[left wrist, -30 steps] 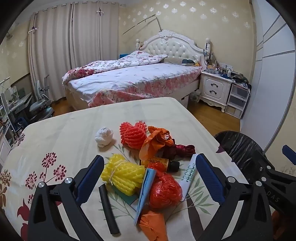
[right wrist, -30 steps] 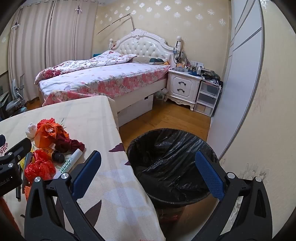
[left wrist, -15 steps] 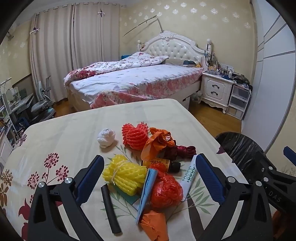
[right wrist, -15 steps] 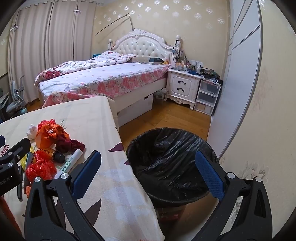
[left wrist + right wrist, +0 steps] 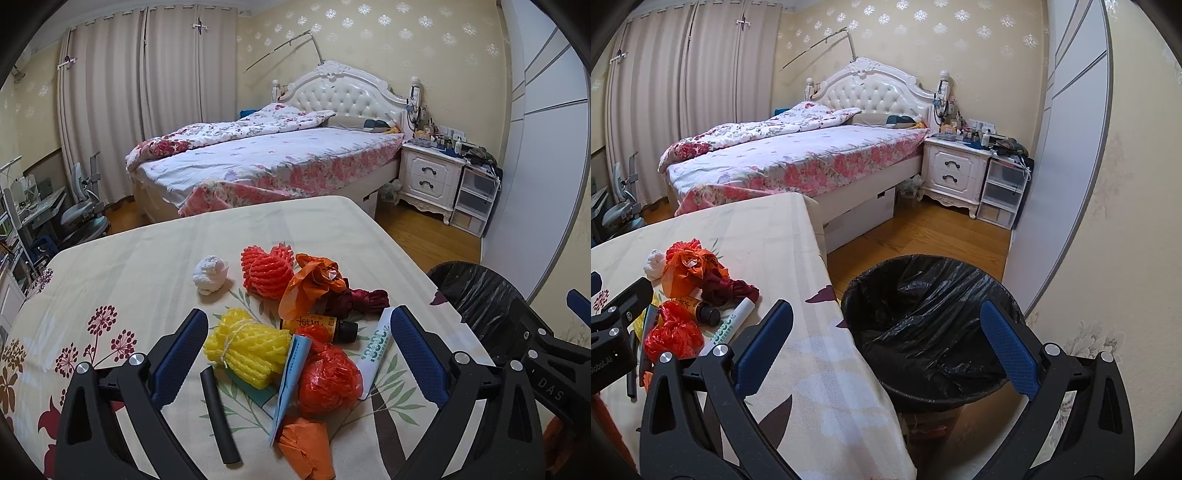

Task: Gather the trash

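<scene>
**Both grippers spread wide, trash heaped on the table, bin beside it**

My left gripper hangs above the tablecloth with its jaws wide apart, gripping nothing. Below it, going left to right, lie a black tube, a yellow foam net tied with string, a blue paper strip, a crumpled red bag and a white tube with green lettering. Farther out sit a white paper wad, a red foam net, an orange bag touching a dark red cloth, and a small brown bottle. Nearest me is an orange paper scrap.

My right gripper is also fully open and holds nothing. It hovers over the table's right edge, where the bin with a black liner stands on the floor just beside the table.
</scene>
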A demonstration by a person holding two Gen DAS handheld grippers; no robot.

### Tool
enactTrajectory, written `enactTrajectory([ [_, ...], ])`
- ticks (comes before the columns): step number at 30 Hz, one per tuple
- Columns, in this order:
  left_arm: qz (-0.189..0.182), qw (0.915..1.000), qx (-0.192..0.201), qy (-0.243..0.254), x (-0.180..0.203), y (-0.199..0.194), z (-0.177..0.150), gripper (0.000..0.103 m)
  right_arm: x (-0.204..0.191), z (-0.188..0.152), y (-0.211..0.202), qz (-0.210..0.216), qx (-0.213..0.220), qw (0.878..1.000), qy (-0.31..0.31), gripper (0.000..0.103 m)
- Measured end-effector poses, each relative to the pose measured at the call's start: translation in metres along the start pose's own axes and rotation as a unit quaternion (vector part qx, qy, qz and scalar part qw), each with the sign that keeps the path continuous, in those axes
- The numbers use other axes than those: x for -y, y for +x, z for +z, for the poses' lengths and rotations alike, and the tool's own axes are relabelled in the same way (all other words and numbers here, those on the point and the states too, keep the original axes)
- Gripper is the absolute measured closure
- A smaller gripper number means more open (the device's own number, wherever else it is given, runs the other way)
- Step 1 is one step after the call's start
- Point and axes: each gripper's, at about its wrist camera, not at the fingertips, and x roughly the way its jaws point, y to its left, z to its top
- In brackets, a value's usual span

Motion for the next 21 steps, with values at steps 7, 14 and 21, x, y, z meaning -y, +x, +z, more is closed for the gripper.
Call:
enactTrajectory([
  [7, 0.0, 1.0, 0.001, 0.002, -0.0001, 0.0001, -0.0007, 0.007, 0.0032, 0.0015, 0.0029, 0.001, -0.003, 1.0, 0.003, 0.004],
  [14, -0.001, 1.0, 0.0, 0.001, 0.0001, 0.0003, -0.0006, 0.007, 0.0034, 0.0008, 0.0033, 0.0, -0.003, 1.0, 0.002, 0.004],
  [21, 0.001, 1.0, -0.001, 0.001, -0.0008, -0.002, -0.0029, 0.007, 0.0046, -0.0005, 0.006, 0.001, -0.006, 1.0, 0.003, 0.004],
])
